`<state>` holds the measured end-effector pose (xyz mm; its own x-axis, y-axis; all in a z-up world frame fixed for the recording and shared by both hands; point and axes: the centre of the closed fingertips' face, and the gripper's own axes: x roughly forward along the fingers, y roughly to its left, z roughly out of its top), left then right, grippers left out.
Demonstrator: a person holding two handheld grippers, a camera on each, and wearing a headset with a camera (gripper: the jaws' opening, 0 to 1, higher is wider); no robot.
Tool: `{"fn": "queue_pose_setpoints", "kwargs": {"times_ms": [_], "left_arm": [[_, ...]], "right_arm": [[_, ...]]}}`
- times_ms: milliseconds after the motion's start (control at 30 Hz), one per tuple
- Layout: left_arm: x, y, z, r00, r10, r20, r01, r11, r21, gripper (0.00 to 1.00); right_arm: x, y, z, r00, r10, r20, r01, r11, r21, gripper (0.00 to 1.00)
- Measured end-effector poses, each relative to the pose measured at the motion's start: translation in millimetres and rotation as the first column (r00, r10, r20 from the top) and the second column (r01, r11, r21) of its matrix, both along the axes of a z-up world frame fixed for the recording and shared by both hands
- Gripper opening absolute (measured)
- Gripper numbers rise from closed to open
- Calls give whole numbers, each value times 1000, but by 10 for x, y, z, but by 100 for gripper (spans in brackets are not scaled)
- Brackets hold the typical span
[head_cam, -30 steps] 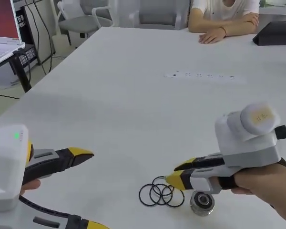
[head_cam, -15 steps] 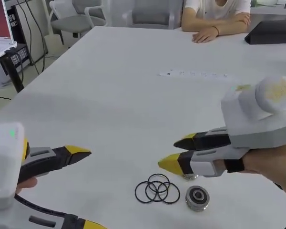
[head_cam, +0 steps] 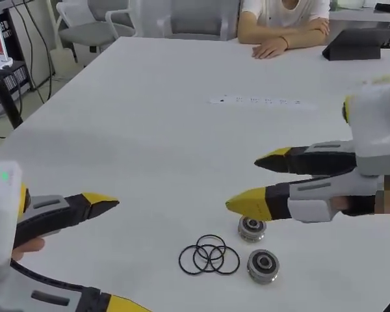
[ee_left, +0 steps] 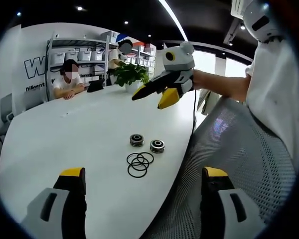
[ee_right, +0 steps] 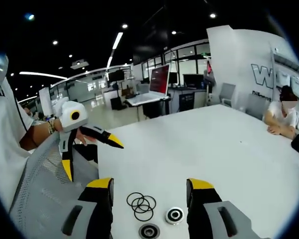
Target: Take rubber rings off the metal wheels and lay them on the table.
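White table holds two wheels and four or five overlapping rings low centre of the head view, with the left gripper and right gripper both spread wide, gripping nothing.

White table: black rubber rings overlapping in cluster, two metal wheels just beside

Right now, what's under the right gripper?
Two metal wheels on the table, rubber rings beside them. In the head view, the right gripper body covers the table behind it.
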<state>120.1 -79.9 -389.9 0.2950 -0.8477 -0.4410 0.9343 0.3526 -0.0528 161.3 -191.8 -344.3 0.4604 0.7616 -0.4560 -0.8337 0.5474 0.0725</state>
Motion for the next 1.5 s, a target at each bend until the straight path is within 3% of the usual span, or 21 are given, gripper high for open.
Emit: {"fn": "queue_pose_setpoints", "kwargs": {"times_ms": [333,533,667,767,1000,1500], "left_arm": [[7,0,62,1000,-1,9,1,1000,-15,98],[14,10,85,1000,2,11,-2,1000,-20,99],[15,27,81,1000,7,8,-6,1000,-19,99],[11,43,72,1000,7,4,-7,1000,-17,99],[51,127,56,999,36,0,-36,999,-23,99],[90,296,-109,995,92,-42,-93,996,-11,99]], "right_arm": [[-144,-268,165,995,-28,99,26,999,20,74],[-169,-461,142,990,-90,105,81,993,87,80],[-209,-592,14,989,-123,81,115,988,103,83],[-252,-648,-92,989,-130,68,121,985,127,92],[-345,-800,-378,986,-167,6,165,979,117,99],[-577,-957,-897,974,-197,-111,201,979,23,99]]}}
